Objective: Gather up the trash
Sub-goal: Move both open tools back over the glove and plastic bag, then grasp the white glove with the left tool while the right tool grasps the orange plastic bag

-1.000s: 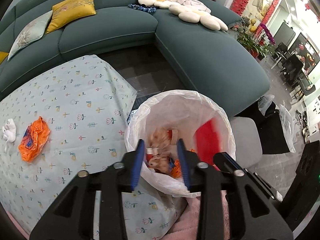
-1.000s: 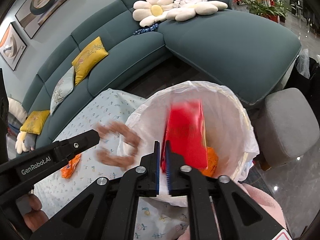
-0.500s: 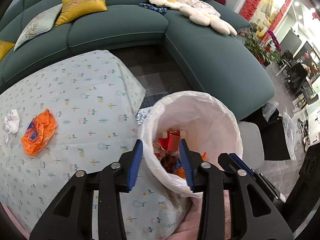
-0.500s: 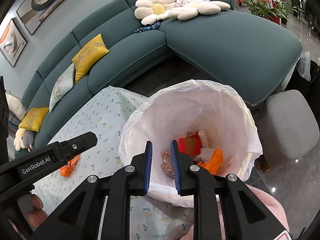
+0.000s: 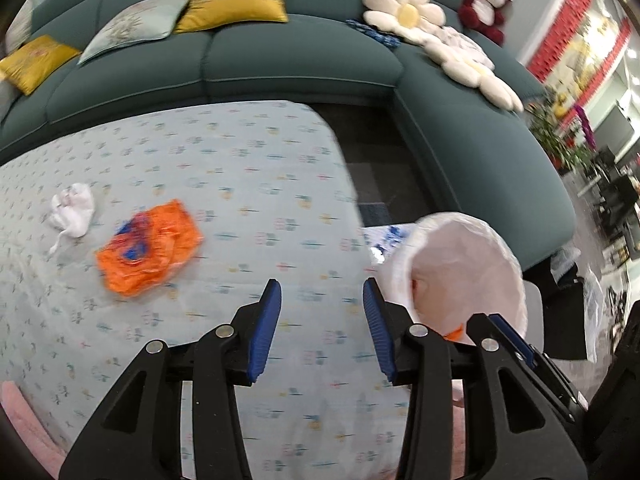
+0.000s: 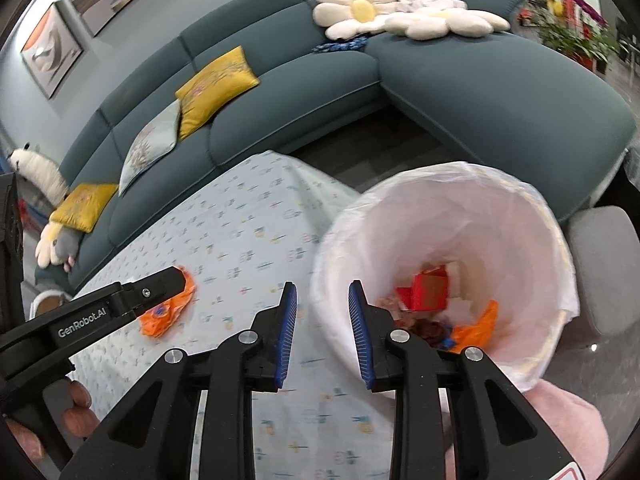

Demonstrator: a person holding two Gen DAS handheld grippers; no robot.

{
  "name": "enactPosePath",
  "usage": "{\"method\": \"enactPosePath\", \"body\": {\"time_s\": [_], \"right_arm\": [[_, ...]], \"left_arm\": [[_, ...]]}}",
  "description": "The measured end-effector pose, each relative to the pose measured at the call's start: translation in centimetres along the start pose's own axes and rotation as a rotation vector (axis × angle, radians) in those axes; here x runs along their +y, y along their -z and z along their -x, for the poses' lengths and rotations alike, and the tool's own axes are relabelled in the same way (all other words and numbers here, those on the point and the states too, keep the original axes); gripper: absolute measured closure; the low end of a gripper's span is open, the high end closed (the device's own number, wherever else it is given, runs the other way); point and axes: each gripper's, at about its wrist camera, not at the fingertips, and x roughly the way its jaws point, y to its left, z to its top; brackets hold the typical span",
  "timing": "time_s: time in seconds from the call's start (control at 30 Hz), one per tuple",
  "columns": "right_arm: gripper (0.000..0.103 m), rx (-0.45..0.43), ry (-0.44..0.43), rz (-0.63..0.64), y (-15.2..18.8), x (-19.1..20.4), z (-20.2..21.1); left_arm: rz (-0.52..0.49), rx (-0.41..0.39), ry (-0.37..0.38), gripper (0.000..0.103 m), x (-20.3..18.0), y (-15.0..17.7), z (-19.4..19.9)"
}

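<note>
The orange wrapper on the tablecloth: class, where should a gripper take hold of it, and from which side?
Probably grip a raised crumpled fold near the middle of the orange wrapper, coming down from above. It lies nearly flat on the tablecloth, so a sideways approach would likely slide under nothing.

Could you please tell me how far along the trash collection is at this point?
Partly done: the lined bin already holds a red box, orange wrapper scraps and other bits. Nothing is in hand; the left gripper and right gripper are both open and empty. Left on the tablecloth: an orange wrapper and a white tissue.
</note>
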Motion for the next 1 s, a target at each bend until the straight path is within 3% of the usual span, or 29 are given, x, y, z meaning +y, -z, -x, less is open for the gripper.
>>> {"method": "enactPosePath", "body": {"time_s": [0.2,0.27,0.6,0.7,1.0], "right_arm": [[0.070,0.036,-0.026,0.074,0.6,4.3,-1.5],[0.069,0.052,-0.035,0.099,0.9,5.8,-2.1],[0.061,0.147,-0.092,0.198,2.4,14.0,-6.9],[0.061,0.174,-0.097,0.233,2.7,16.8,-9.0],[0.061,0.248,-0.086,0.268,2.6,22.3,-15.4]], "left_arm": [[0.083,-0.020,-0.057,0.054,5.9,-0.1,0.8],[0.106,-0.029,-0.089,0.045,8.1,-0.1,1.0],[0.222,-0.023,-0.211,0.041,19.2,-0.2,0.8],[0.255,-0.024,-0.243,0.034,22.2,-0.6,0.5],[0.295,0.018,-0.261,0.030,28.4,-3.3,-2.6]]}}
